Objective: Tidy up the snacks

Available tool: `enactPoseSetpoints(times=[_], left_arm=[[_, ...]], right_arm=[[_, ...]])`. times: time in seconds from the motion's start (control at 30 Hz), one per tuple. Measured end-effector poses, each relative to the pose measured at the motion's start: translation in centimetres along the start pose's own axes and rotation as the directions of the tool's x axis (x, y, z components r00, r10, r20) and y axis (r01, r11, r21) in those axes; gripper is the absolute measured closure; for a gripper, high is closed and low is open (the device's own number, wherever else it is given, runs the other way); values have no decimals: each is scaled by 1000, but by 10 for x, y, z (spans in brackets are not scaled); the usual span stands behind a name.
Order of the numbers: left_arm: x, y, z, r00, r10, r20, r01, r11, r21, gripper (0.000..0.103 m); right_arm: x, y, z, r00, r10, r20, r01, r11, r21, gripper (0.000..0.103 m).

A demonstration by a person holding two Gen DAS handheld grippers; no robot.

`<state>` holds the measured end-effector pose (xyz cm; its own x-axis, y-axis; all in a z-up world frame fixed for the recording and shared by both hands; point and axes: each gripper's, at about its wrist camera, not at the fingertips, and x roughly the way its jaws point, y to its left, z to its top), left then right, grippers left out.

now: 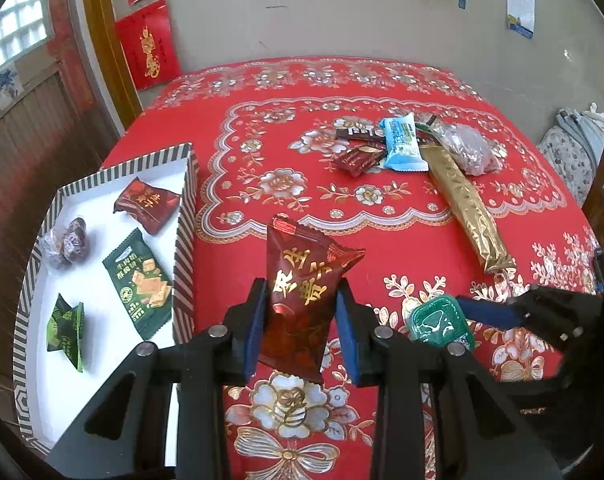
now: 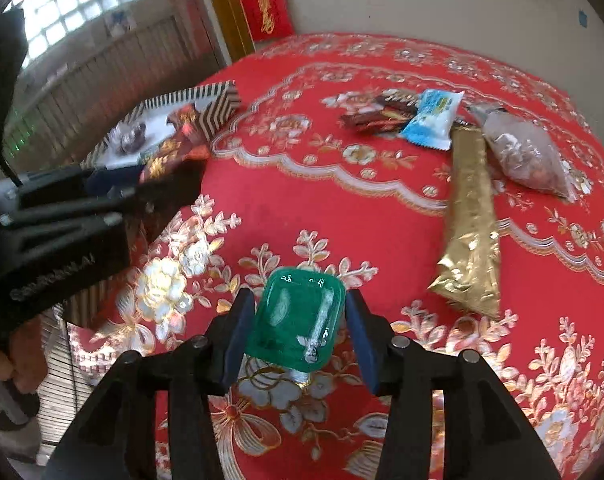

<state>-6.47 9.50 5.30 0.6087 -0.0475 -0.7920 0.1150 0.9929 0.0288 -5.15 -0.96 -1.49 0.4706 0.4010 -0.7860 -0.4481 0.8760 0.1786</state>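
Observation:
My left gripper point(image 1: 302, 300) is shut on a dark red snack packet with gold characters point(image 1: 302, 288), held above the red tablecloth just right of the striped box point(image 1: 184, 216). The box holds another dark red packet point(image 1: 146, 204), a green cracker packet point(image 1: 142, 284), a small green packet point(image 1: 66, 330) and wrapped dark sweets point(image 1: 64, 242). My right gripper point(image 2: 298, 312) is shut on a green jelly cup point(image 2: 296, 320), above the cloth. The cup also shows in the left wrist view point(image 1: 439, 322). The left gripper with its packet shows in the right wrist view point(image 2: 162, 164).
A pile of loose snacks lies at the far middle of the table: a blue packet point(image 1: 401, 144), dark chocolate bars point(image 1: 357, 152), a long gold packet point(image 1: 467, 210) and a clear bag of brown pieces point(image 1: 467, 150). A wall stands behind the table point(image 1: 341, 20).

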Motion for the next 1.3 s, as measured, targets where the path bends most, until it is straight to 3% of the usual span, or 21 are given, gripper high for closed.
enactPoseSetpoints(times=[0.07, 0.1, 0.13, 0.43, 0.77, 1.3], left_arm=[[1, 0, -1, 1000, 2, -3, -2, 1000, 2, 68], [1, 0, -1, 1000, 1, -4, -1, 1000, 3, 68], [2, 0, -2, 1000, 0, -5, 0, 1000, 2, 68], [6, -3, -4, 1000, -15, -22, 14, 1000, -5, 68], [-2, -8, -2, 1000, -19, -3, 19, 1000, 7, 68], [-26, 7, 4, 999, -11, 38, 12, 1000, -11, 68]], right_arm=[[1, 4, -3, 999, -45, 8, 45, 998, -37, 69], [0, 4, -4, 998, -63, 13, 63, 997, -40, 83], [-2, 1, -5, 999, -41, 13, 41, 999, -28, 86], [-16, -11, -10, 998, -8, 59, 7, 1000, 19, 87], [-38, -17, 3, 992, -35, 119, 31, 999, 39, 87], [-45, 0, 27, 987, -13, 158, 11, 1000, 8, 87]])
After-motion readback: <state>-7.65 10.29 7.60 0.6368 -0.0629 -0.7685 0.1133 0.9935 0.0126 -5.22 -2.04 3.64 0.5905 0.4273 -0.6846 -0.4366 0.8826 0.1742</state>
